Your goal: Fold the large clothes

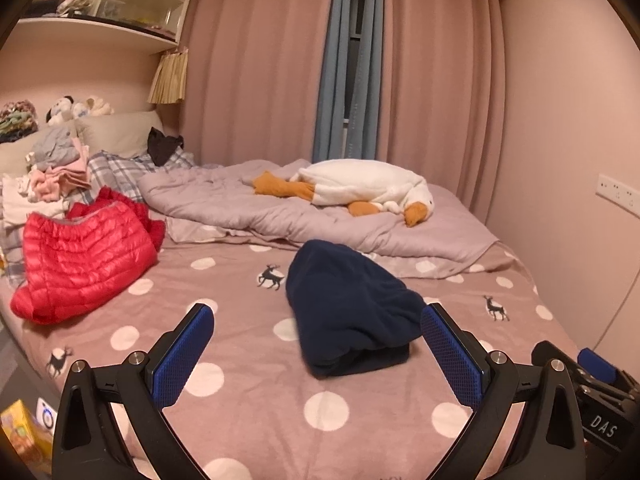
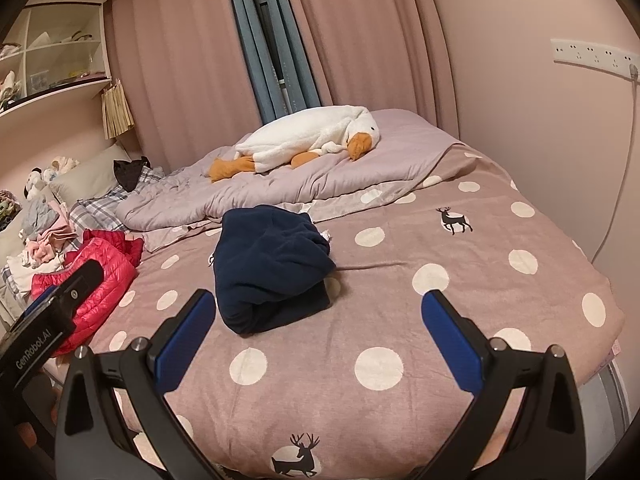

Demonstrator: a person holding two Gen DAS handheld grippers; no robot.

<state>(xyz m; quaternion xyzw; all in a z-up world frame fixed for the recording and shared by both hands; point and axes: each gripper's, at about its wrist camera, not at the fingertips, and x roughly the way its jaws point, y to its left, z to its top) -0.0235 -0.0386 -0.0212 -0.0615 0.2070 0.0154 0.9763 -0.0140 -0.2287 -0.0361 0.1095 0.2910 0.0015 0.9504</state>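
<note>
Navy fleece garment [image 1: 352, 308] folded into bundle, lying mid-bed.

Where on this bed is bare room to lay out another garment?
Free: the polka-dot sheet right of the folded navy garment, up to the lilac duvet. Also the near strip before both open grippers. Crowded: the left side, with red down jacket and clothes pile.

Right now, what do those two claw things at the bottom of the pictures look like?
Each claw is a black plastic frame with triangular cut-outs and silver bolts, carrying two long fingers faced with blue textured pads. The left claw and right claw look alike. Their black bodies bear white lettering: "GenRobot.AI" on the left, "DAS" on the right. No sleeves or hands show.
</note>
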